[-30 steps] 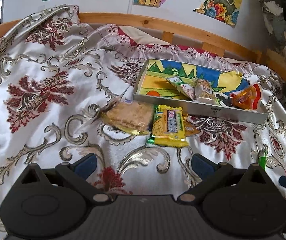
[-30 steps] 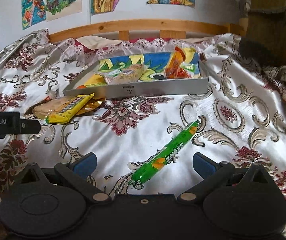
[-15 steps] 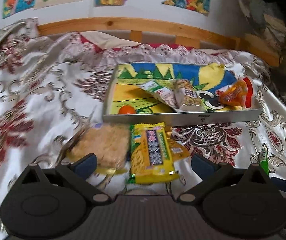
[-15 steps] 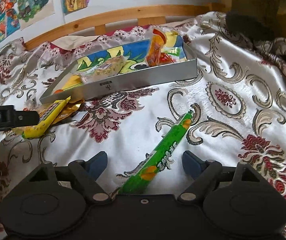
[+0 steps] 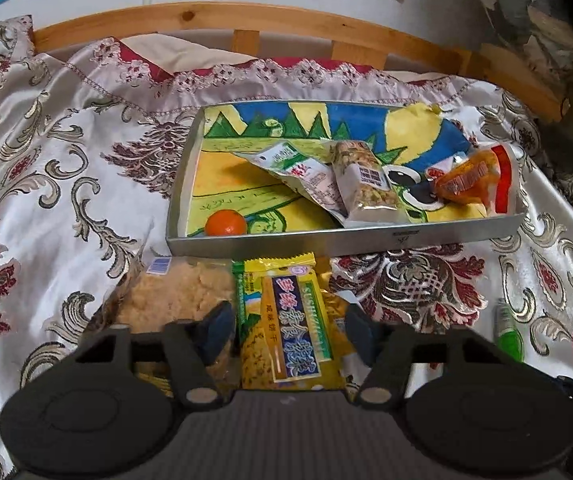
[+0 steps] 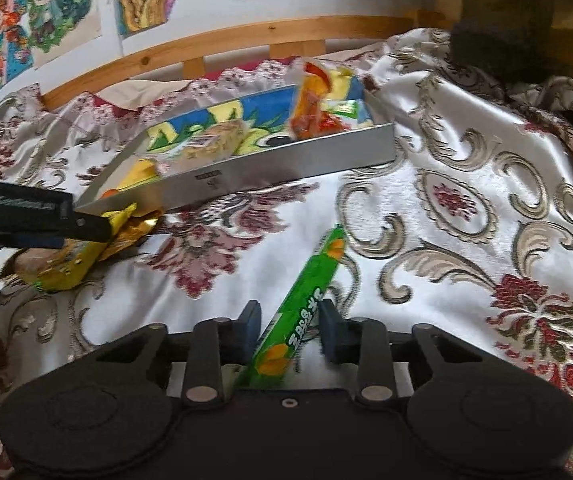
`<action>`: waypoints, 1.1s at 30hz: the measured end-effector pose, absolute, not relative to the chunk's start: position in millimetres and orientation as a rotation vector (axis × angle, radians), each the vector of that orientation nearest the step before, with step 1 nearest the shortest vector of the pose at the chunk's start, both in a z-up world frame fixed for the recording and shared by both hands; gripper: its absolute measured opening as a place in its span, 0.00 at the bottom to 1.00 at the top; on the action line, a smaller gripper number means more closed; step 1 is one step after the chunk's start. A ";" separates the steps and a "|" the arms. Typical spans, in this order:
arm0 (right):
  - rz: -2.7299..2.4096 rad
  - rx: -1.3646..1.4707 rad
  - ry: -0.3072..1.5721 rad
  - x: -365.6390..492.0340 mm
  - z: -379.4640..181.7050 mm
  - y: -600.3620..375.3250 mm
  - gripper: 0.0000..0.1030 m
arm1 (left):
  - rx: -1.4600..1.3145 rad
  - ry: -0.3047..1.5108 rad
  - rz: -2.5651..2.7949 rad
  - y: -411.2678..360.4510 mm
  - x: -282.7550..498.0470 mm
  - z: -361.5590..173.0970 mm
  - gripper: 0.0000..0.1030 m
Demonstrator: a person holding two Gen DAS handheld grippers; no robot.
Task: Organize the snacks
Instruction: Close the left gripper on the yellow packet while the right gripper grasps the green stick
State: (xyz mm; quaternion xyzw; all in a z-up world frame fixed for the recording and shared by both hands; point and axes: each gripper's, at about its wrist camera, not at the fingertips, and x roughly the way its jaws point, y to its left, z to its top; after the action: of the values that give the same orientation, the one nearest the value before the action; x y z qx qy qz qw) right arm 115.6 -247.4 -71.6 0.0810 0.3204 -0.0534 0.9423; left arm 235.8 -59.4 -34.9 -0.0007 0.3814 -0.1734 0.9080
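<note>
Two parted tools: left [image 5: 288,330] astride yellow packet [image 5: 286,320], right [image 6: 289,330] astride green tube [image 6: 302,304].

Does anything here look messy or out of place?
Yes: three snacks lie outside the tray on the bedspread: a green candy stick, a yellow biscuit pack and a clear-wrapped cake.

Both tools look alike: the left tongs [image 5: 288,330] and right tongs [image 6: 289,330] have matte black bodies, two round discs, angled black linkage arms with silver pivot screws, and dark blue pads [image 6: 329,334] on the fingertips.
</note>
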 end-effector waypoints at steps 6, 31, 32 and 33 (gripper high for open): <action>-0.021 0.120 0.647 112.9 -69.5 -227.9 0.21 | -0.041 0.830 -0.369 -58.2 227.7 -38.0 0.53; 0.040 0.045 0.662 110.1 -69.0 -211.7 0.19 | -0.021 0.878 -0.331 -69.6 192.8 -39.3 0.51; 0.039 0.039 0.656 108.7 -67.7 -211.3 0.18 | -0.019 0.878 -0.329 -69.5 189.6 -38.0 0.51; 0.037 0.035 0.650 107.5 -65.9 -211.0 0.18 | -0.022 0.878 -0.328 -69.3 186.2 -35.8 0.51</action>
State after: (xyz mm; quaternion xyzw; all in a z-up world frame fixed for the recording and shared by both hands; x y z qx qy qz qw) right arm 107.5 -211.0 -65.9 0.0170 0.3192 0.0183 0.9473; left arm 186.2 -69.3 -35.8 -0.0106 0.4232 -0.1582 0.8921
